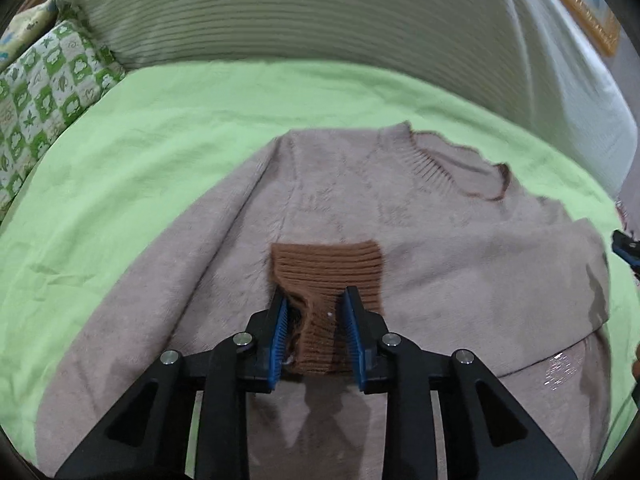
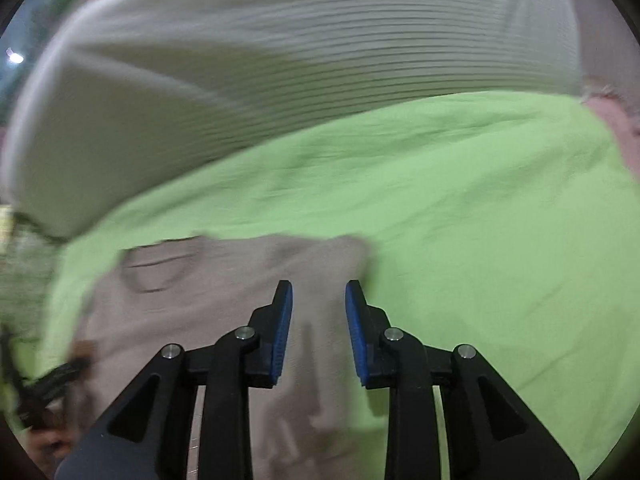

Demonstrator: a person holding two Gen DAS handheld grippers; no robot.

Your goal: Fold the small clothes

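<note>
A beige knit sweater [image 1: 440, 264] lies flat on a light green sheet [image 1: 160, 152], collar toward the far right. One sleeve is folded across the body, and its brown ribbed cuff [image 1: 326, 276] lies between the fingers of my left gripper [image 1: 315, 300]. The jaws stand apart around the cuff, not pinching it. In the blurred right wrist view the sweater [image 2: 224, 304] shows at lower left with its collar at the left. My right gripper [image 2: 319, 292] is open and empty, above the sweater's right edge.
A ribbed grey-white pillow [image 1: 280, 12] lies along the far side of the sheet and also shows in the right wrist view [image 2: 280, 60]. A green patterned cushion [image 1: 48, 84] sits at far left. The other gripper's blue tip [image 1: 628, 246] shows at the right edge.
</note>
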